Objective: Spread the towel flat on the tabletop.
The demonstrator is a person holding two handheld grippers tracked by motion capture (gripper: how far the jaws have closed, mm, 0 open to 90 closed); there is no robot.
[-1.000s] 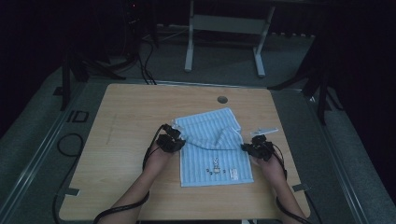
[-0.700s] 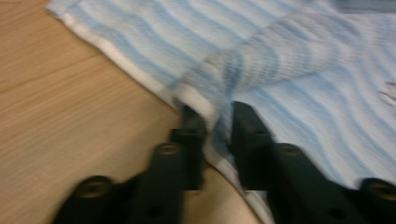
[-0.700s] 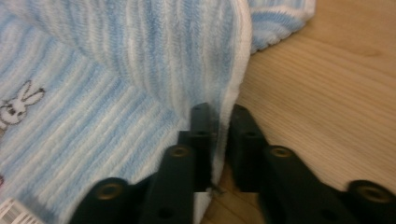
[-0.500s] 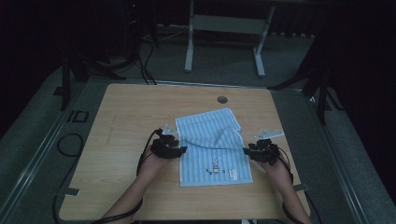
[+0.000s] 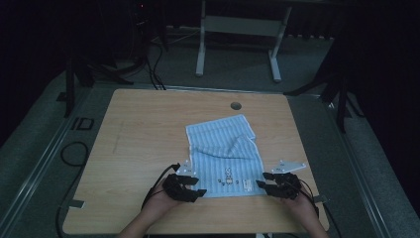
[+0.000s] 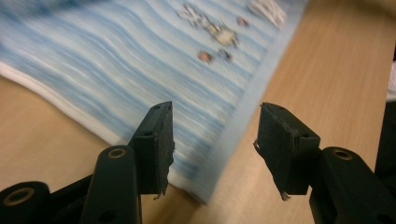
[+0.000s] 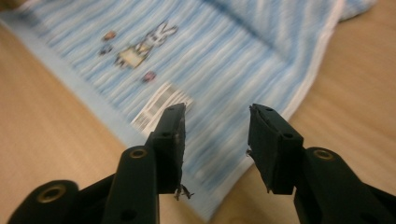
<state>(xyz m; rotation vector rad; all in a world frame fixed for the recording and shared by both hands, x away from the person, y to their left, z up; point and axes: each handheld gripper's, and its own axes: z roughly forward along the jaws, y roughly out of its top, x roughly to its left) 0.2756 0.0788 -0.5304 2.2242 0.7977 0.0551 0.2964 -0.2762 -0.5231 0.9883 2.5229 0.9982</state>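
Note:
A light blue striped towel lies on the wooden table, its far part folded and rumpled. My left gripper is open at the towel's near left corner. In the left gripper view the gripper straddles that corner of the towel, jaws apart and not touching it. My right gripper is open at the near right corner. In the right gripper view the gripper hovers over the towel, close to a white label and a small embroidered figure.
A round cable hole sits near the table's far edge. Beyond the table stand a white metal frame and loose cables on the dark floor. Bare wood lies left of the towel.
Both grippers have drawn back toward the person along the towel's sides, from mid-length to its near corners. The towel's near half now lies flatter.

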